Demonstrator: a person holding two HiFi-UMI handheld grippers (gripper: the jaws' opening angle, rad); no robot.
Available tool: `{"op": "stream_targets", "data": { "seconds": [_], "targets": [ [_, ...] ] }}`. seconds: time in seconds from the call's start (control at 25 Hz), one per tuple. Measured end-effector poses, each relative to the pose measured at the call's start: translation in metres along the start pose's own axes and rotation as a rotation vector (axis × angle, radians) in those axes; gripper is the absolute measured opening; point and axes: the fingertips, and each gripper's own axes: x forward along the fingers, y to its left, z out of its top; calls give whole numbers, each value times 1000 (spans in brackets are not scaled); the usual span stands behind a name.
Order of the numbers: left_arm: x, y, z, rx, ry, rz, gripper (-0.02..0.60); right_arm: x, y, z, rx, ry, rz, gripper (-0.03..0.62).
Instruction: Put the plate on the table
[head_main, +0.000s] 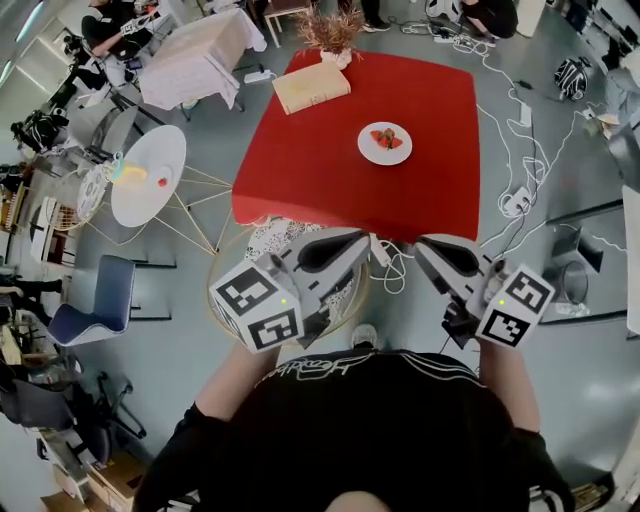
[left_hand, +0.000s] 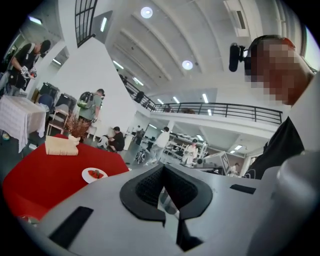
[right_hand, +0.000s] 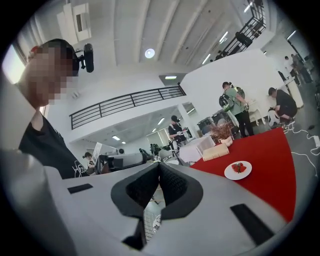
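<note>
A white plate (head_main: 385, 143) with red strawberries sits on the red table (head_main: 300, 170), right of its middle. It also shows in the left gripper view as the plate (left_hand: 94, 174) and in the right gripper view as the plate (right_hand: 238, 170). Both grippers hang close to the person's chest, well short of the table's near edge. My left gripper (head_main: 345, 247) is shut and empty, its pads meeting (left_hand: 162, 170). My right gripper (head_main: 435, 250) is also shut with nothing between its pads (right_hand: 159, 167).
A tan book (head_main: 311, 87) and a dried plant (head_main: 335, 30) stand at the table's far end. A wire-frame round table (head_main: 290, 240) stands under the left gripper. A white round table (head_main: 148, 175) and a blue chair (head_main: 95, 305) are at the left; cables (head_main: 520, 190) lie at the right.
</note>
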Motion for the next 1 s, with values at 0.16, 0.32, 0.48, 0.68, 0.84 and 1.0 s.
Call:
{"op": "stream_targets", "data": {
  "seconds": [0.16,0.32,0.48,0.68,0.84,1.0],
  "targets": [
    [0,-39,-7,29,14,-55,8,-20,22,-7,-39,4,26,6],
    [1,-71,-15,38,12,-47,8,-46,37,-7,-46,-2,34,6],
    [0,-96,-18,26,1,-27,8,-69,50,-8,-58,1,35,6],
    [-4,-118,-18,46,-14,-19,8,-84,60,-3,-83,-5,24,6],
    [-3,-126,-22,38,-20,-18,8,-90,63,-5,-89,-5,23,6],
    [-4,-131,-23,39,-23,-15,8,-92,68,-6,-101,-7,36,6]
  ]
}}
